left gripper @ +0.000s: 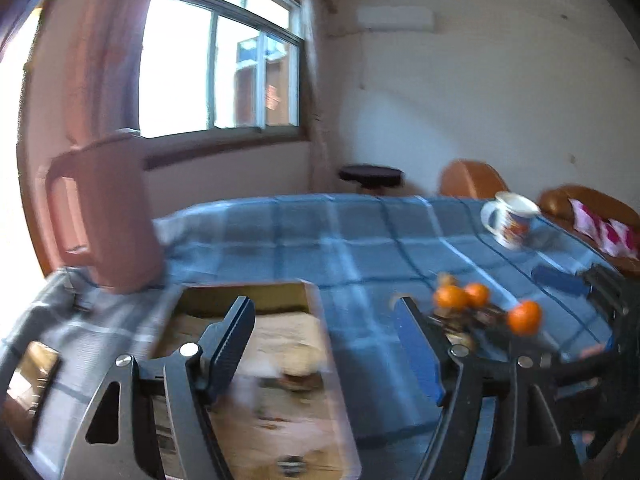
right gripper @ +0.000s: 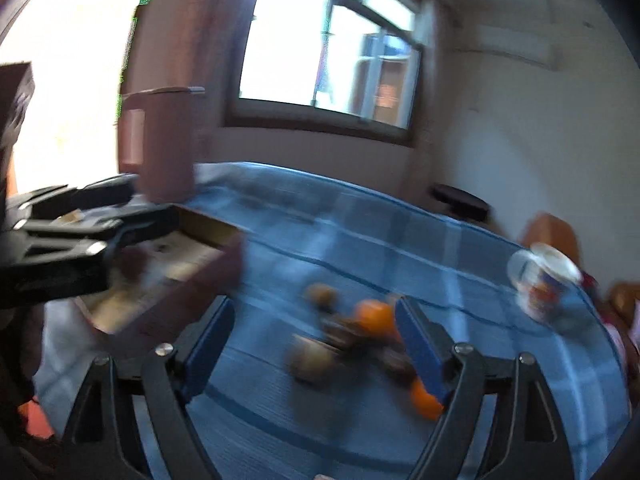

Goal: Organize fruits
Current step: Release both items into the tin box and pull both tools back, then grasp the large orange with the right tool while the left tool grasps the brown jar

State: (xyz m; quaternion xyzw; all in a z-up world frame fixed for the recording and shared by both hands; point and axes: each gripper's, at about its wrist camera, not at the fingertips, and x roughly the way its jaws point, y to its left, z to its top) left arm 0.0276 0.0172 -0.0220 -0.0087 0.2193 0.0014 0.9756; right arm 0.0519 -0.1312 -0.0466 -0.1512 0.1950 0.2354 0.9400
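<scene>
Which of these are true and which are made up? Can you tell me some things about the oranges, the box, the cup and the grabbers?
1. The left gripper is squeezing an orange. False: its jaws are wide apart with nothing between them.
2. The oranges lie on the blue checked tablecloth. True.
3. The mug is inside the cardboard box. False: it stands on the cloth, far from the box.
4. The right gripper is open above the fruit. True.
5. A brown jug stands behind the box. True.
</scene>
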